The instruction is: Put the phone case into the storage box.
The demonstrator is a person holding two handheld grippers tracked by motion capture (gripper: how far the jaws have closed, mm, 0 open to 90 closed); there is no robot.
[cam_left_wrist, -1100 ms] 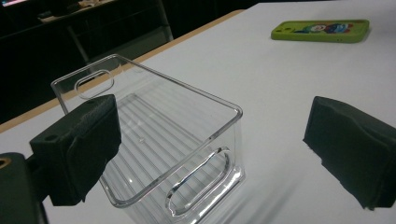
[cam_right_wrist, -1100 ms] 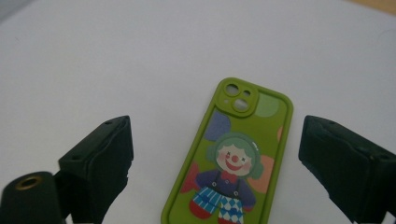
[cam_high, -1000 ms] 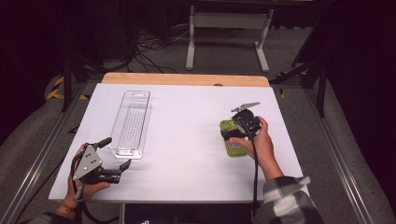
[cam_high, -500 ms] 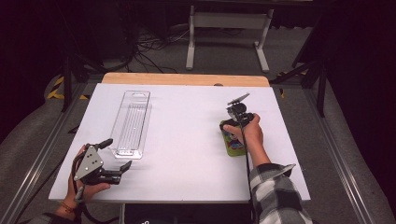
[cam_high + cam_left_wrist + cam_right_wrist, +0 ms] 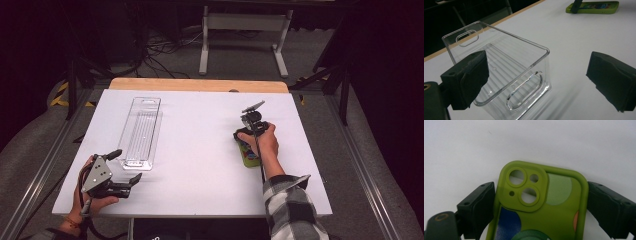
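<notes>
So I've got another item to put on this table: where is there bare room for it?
The widest bare patch lies mid-table, between the clear bin and the green phone case. The far strip toward the wooden edge is bare too. It is crowded at the bin's near end by the left gripper, and around the case where the right gripper straddles it.

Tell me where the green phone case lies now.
In the high view, the green phone case lies on the table's right side, under the right gripper, whose jaws flank it.

phone case [image 5: 541, 205] lower half beyond frame edge; contact with jaws unclear
</notes>
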